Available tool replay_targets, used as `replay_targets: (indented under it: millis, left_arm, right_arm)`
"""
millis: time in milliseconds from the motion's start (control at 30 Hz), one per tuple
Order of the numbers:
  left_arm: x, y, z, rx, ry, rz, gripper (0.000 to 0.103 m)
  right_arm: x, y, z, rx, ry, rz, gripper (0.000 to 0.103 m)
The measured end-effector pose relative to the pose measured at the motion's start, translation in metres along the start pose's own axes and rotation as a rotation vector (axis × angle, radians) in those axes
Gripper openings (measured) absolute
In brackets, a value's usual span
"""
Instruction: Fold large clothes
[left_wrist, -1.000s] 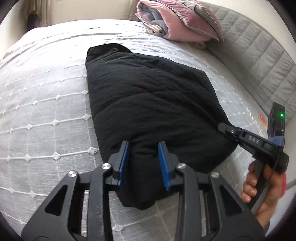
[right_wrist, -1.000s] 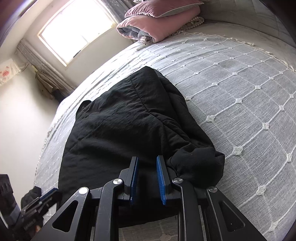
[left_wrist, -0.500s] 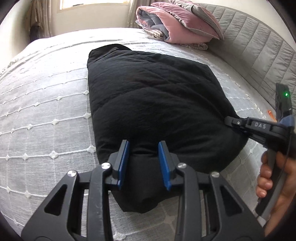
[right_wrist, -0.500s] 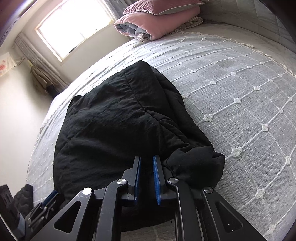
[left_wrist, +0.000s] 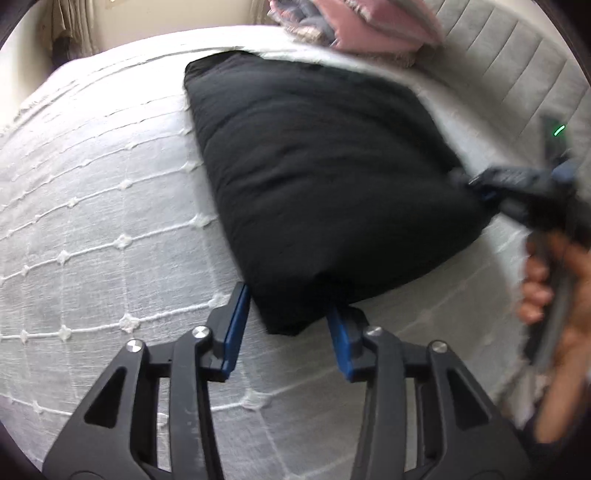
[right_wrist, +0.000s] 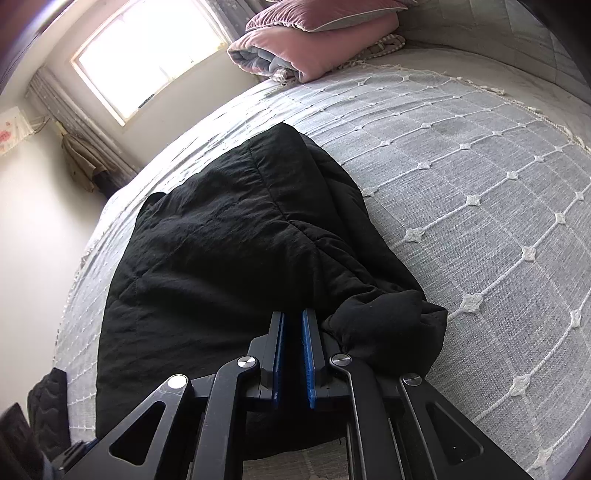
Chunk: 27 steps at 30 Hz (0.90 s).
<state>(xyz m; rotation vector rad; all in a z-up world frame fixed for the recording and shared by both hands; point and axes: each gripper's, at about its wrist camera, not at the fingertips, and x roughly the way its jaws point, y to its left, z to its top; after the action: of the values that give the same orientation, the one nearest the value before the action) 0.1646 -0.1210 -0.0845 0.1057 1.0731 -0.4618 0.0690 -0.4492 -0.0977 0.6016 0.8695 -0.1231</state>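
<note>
Pink folded quilt (right_wrist: 317, 44), sunlit window (right_wrist: 147, 59)

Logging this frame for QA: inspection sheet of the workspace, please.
Surface: grey quilted bedspread on a bed.
Job's things: black padded garment, folded into a bulky bundle.
Clutter: folded pink quilt near the headboard.
Grippers: left tongs open, straddling the garment's near corner; right tongs nearly closed at the garment's edge, grip unclear.
Cables: nothing seen.
Surroundings: bright window, curtains, grey padded headboard.
</note>
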Motion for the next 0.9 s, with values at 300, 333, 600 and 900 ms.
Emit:
replay_targets:
  millis: [300, 333, 600, 900]
  left_arm:
    - [0.014, 0.033, -0.003, -0.251, 0.038, -0.129, 0.044]
    - [0.015, 0.035, -0.003, -0.257, 0.044, -0.144, 0.044]
    - [-0.026, 0.035, -0.002, -0.095, 0.032, -0.241, 0.051]
    - [-0.049, 0.085, 0.019, -0.342, -0.158, -0.264, 0.075]
  right_arm:
    - [0.002, -0.006, 0.002, 0.003, 0.006, 0.008, 0.000]
    - [0.002, -0.009, 0.002, 0.013, 0.010, 0.020, 0.000]
    - [-0.005, 0.001, 0.000, -0.082, -0.023, 0.002, 0.000]
    - [-0.054, -0.005, 0.007, -0.003, -0.165, 0.082, 0.064]
